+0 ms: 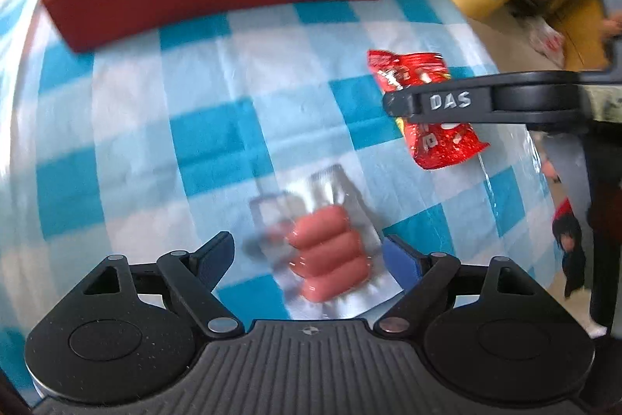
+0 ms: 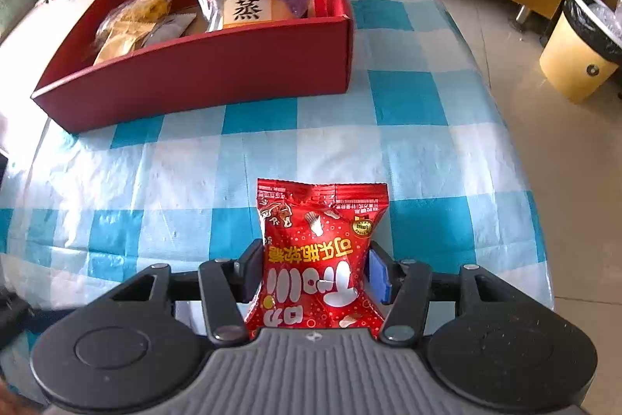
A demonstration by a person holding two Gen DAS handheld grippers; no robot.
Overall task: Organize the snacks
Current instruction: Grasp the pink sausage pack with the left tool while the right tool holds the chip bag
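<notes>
Red candy bag [image 2: 318, 259] bottom hidden in right gripper [image 2: 313, 275], sausage pack [image 1: 326, 251] blurred

A clear sausage pack [image 1: 330, 251] lies flat on the checked worktop [image 1: 194, 127]. A red candy bag [image 2: 318, 255] lies nearby. The red box [image 2: 217, 72] holds several snacks.

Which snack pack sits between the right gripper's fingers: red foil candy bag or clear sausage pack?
The red foil candy bag, flanked by the right gripper. The clear vacuum pack of pink sausages lies by the left gripper instead.
</notes>
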